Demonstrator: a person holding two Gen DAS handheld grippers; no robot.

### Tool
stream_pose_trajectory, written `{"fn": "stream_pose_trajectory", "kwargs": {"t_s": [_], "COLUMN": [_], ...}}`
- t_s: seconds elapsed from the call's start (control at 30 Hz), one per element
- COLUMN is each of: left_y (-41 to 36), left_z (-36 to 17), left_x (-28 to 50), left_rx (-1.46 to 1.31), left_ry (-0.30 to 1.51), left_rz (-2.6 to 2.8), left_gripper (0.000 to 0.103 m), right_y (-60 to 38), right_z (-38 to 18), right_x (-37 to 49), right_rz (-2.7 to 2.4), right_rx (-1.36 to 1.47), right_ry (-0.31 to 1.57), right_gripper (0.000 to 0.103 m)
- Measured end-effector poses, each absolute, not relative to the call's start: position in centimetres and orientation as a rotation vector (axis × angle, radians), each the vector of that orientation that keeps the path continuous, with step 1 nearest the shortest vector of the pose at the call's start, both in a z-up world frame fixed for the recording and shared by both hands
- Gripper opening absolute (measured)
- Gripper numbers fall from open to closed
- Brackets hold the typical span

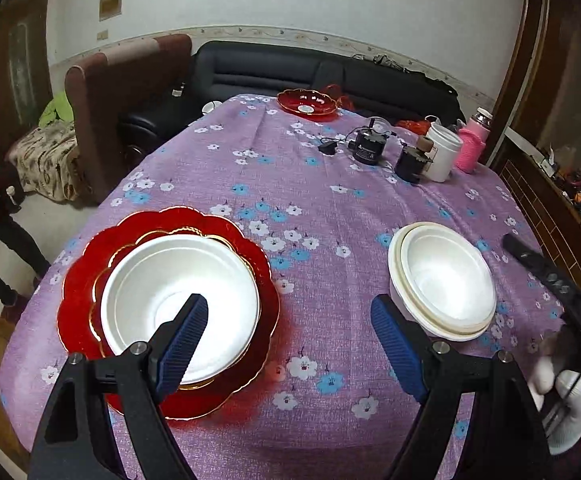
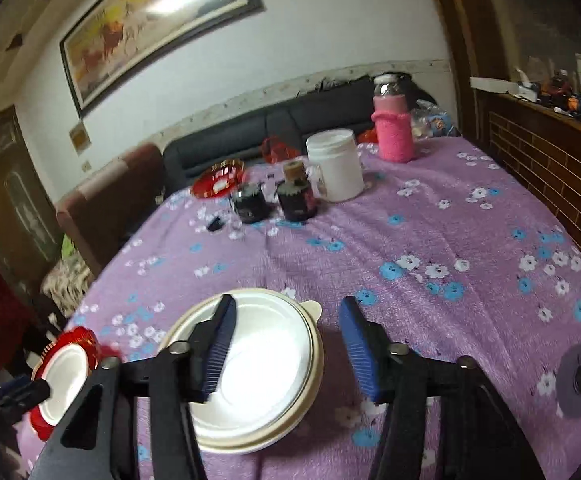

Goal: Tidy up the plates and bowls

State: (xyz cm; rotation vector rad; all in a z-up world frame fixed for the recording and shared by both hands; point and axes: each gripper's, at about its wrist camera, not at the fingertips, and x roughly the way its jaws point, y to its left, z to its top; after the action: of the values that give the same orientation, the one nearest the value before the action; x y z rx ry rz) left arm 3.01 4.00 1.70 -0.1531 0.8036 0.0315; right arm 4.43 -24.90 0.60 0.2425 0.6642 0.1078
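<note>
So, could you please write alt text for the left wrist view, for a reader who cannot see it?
An open left claw hovers over a purple floral tablecloth, between a white bowl stacked on red plates and a stack of white bowls. Farther back sit another red plate, a white jar and a pink bottle.

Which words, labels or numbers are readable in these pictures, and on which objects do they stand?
None can be read.
Black canister: white logo and label lines, too small to read.
White mug: print by the handle, blurred.
Wall plaque: blurred.
Framed painting: no legible writing.
</note>
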Motion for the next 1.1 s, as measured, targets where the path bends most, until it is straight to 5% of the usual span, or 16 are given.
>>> {"fn": "stream_pose_trajectory", "kwargs": {"t_s": [0.17, 0.3, 0.7, 1.1], "left_y": [3.7, 3.5, 2.8, 6.0], "left_z": [0.9, 0.1, -1.1, 1.2], "left_x": [3.6, 3.8, 4.0, 5.8], "left_rx": [-0.139, -0.133, -0.158, -0.536], "left_ry": [0.827, 0.844, 0.873, 0.864], "left_rz": [0.051, 0.060, 0.039, -0.195], "left_gripper": [0.083, 0.083, 0.083, 0.083], "right_y": [-23.4, -23.4, -27.0, -26.9], "right_z": [-1.6, -3.7, -0.5, 0.2], "right_x": [6.8, 7.3, 5.2, 5.1], "right_rz": [0.071, 0.049, 0.220, 0.416], "right_rx": [0.116, 0.066, 0.382, 0.581], "right_ry": [0.762, 0.794, 0.638, 0.660], "right_gripper": [0.047, 0.012, 0.010, 0.010]}}
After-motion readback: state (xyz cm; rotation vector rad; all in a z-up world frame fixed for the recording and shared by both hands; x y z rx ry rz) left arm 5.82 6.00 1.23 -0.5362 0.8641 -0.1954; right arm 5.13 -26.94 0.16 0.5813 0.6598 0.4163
